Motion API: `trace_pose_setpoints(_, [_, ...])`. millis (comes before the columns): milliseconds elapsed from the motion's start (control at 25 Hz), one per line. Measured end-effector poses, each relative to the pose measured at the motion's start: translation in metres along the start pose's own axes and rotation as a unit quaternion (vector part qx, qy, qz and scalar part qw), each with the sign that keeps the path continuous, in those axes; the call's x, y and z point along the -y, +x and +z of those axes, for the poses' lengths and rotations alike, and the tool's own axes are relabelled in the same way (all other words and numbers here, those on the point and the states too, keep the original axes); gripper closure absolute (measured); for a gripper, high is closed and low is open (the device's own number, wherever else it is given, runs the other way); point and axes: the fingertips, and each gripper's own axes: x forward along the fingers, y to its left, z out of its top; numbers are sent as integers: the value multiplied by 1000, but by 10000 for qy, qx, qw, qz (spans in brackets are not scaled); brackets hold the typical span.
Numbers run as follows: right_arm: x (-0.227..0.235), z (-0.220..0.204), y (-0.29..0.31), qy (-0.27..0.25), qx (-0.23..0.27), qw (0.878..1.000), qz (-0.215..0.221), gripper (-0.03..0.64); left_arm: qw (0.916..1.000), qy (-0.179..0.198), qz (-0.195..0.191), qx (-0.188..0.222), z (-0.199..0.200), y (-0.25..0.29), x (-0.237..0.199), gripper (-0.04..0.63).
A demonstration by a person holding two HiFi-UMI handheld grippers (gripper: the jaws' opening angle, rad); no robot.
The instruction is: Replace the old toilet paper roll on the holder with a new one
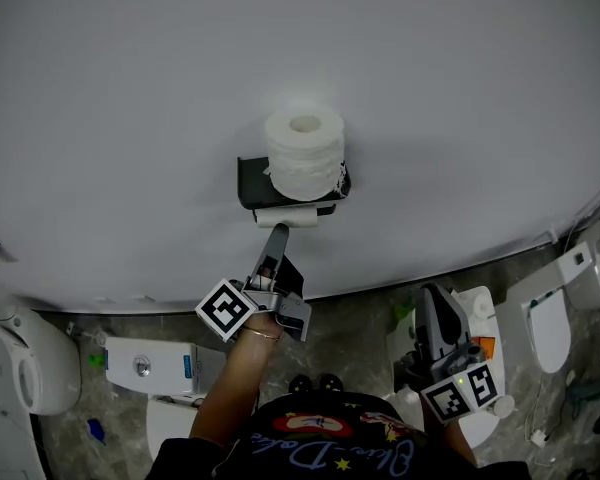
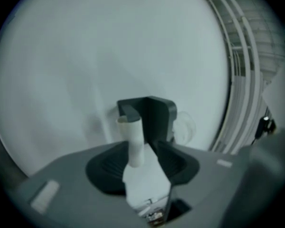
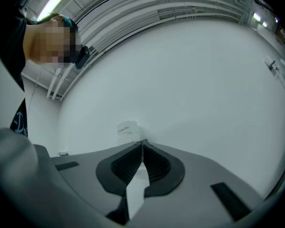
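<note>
Old toilet paper roll (image 1: 286, 216) — down to a bare tube — at the underside of the black holder (image 1: 251, 181) on the wall, new roll (image 1: 304, 153) upright on top. Between the spread left tongs (image 1: 277, 234), not pinched. Right tongs (image 1: 432, 298) pressed together, empty — well apart, low right.

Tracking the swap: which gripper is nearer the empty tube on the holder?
Left. The left gripper sits just below the empty tube, jaws open with the tube between them. The right gripper is shut, well off to the lower right in the head view.
</note>
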Motion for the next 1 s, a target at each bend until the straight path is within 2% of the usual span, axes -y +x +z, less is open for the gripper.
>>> trace_pose_setpoints(160, [14,-1,-6,-1,-46,9998,-207,598,9996,-236,81,155,-1,17,-16,382])
trace_pose_setpoints(480, [25,5,-15,-17,-33,9993,-372,597,9972,-607,-77,424,3,36,-22,400])
trace_pose_setpoints(640, [34,4,-19,-7,-18,9984,-557,598,9992,-302,-113,237,-7,42,-17,405])
trace_pose_setpoints(1000, [57,18,-53,-86,158,9937,-1107,598,9944,-718,-495,-606,-97,92,2,405])
